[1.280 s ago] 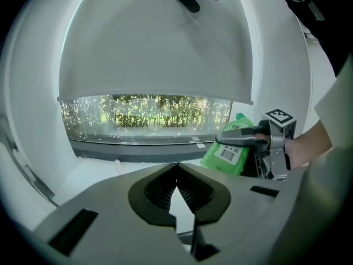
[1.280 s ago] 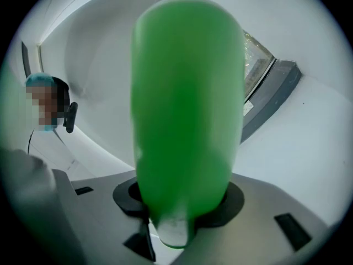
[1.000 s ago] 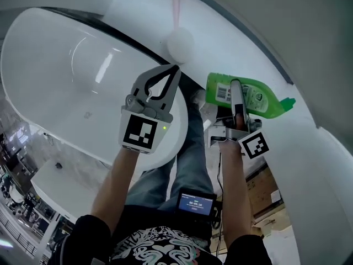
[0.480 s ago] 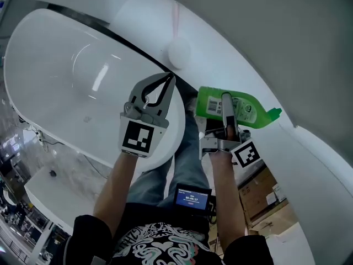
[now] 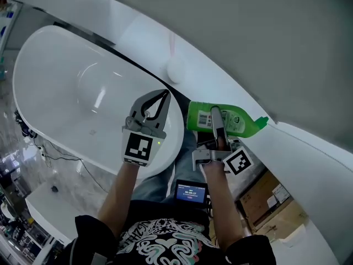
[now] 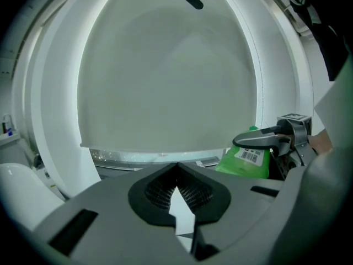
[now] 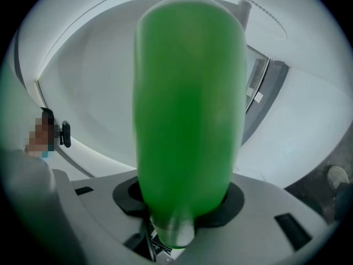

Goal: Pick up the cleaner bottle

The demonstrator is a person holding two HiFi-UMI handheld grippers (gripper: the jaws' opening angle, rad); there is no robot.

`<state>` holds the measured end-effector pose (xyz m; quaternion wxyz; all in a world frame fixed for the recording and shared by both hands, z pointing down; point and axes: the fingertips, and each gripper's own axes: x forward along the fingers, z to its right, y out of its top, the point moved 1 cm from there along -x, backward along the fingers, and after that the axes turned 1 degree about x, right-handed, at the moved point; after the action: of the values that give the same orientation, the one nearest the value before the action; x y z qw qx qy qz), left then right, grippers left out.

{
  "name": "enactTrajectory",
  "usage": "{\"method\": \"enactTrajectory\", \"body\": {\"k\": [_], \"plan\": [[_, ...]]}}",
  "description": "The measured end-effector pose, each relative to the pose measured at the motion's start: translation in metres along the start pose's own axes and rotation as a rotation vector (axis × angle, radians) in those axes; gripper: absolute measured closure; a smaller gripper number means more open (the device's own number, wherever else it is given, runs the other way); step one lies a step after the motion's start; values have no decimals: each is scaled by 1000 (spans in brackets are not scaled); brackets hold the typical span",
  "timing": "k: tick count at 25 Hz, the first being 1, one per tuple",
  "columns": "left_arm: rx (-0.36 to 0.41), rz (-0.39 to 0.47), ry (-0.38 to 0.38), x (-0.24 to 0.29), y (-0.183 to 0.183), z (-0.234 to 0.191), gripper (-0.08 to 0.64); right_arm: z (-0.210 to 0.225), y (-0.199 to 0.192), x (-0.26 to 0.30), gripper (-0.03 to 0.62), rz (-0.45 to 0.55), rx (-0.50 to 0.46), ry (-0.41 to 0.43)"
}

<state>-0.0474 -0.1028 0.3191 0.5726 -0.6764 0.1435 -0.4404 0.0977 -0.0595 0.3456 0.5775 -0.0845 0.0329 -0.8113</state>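
Note:
The green cleaner bottle (image 5: 234, 122) with a barcode label lies sideways in the air, held across its body by my right gripper (image 5: 217, 120), which is shut on it. In the right gripper view the cleaner bottle (image 7: 187, 109) fills the middle, squeezed between the jaws. My left gripper (image 5: 158, 99) hovers over the white bathtub (image 5: 66, 93) rim, its jaws shut with nothing between them. From the left gripper view the cleaner bottle (image 6: 246, 160) and the right gripper (image 6: 259, 140) show at the right, and the left gripper (image 6: 177, 173) itself has tips meeting.
A white round object (image 5: 176, 69) sits on the white ledge behind the tub. A curved white wall (image 5: 309, 159) runs to the right. Cardboard boxes (image 5: 270, 200) lie on the floor at lower right. My legs stand between tub and wall.
The right gripper with the bottle has drifted left and down in the head view, closer to my body. The left gripper stays over the tub rim; the camera view has tilted.

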Motion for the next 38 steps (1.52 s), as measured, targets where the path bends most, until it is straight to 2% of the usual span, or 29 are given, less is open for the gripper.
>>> {"method": "enactTrajectory", "body": {"k": [8,17,26,29,38], "plan": [[17,38,-16,-21,47,-10,545,-48,3,-3,383,8,15,4],[2,83,13,-59,89,-30,546,-107,-5,-12,383,23,21,35],[-7,145,24,-98,132,-44,546,-156,-12,-14,383,-19,-28,33],[13,170,10,-104,146,-38,545,-168,-10,-20,383,-14,-46,45],[47,230,-11,-117,182,-35,546,-190,-3,-29,383,63,27,89]]}}
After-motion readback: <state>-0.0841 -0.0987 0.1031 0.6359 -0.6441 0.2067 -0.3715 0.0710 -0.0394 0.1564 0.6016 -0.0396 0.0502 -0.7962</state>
